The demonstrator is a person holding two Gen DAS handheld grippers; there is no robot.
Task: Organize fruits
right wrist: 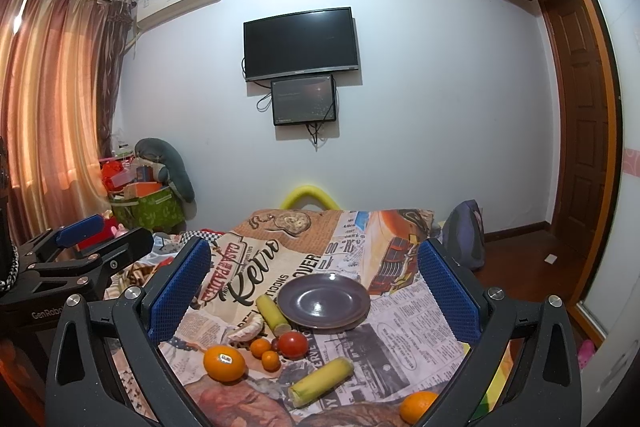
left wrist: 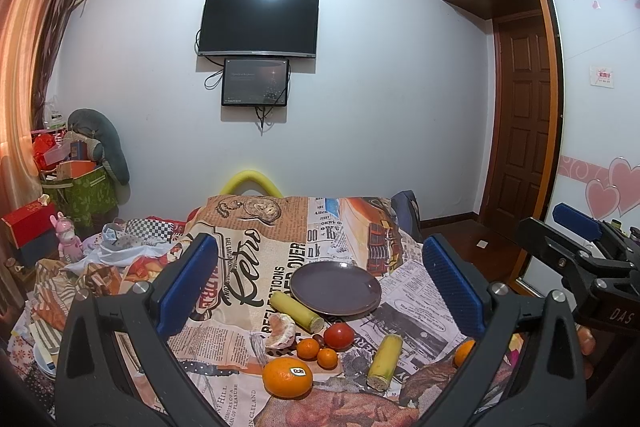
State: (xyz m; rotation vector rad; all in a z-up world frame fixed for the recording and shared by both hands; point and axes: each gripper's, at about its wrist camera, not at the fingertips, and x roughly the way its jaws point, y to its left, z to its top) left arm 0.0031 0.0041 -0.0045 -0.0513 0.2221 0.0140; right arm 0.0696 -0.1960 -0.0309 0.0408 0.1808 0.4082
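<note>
A dark purple plate [left wrist: 335,287] [right wrist: 323,301] sits empty on the newspaper-print cloth [left wrist: 256,267]. In front of it lie a stickered orange [left wrist: 287,377] [right wrist: 224,363], two small tangerines [left wrist: 308,348] [right wrist: 261,347], a red tomato [left wrist: 338,335] [right wrist: 293,344], a peeled citrus piece [left wrist: 281,331] [right wrist: 248,331], two yellow-green corn pieces [left wrist: 296,311] [left wrist: 384,361] [right wrist: 321,381], and another orange [left wrist: 464,353] [right wrist: 418,407]. My left gripper [left wrist: 320,291] and right gripper [right wrist: 314,291] are open and empty, above the near fruits.
The cloth covers a table with clutter at its left edge [left wrist: 100,259]. A green storage box [left wrist: 80,195] stands by the curtain. A TV [left wrist: 258,25] hangs on the far wall. A wooden door [left wrist: 520,131] is at right.
</note>
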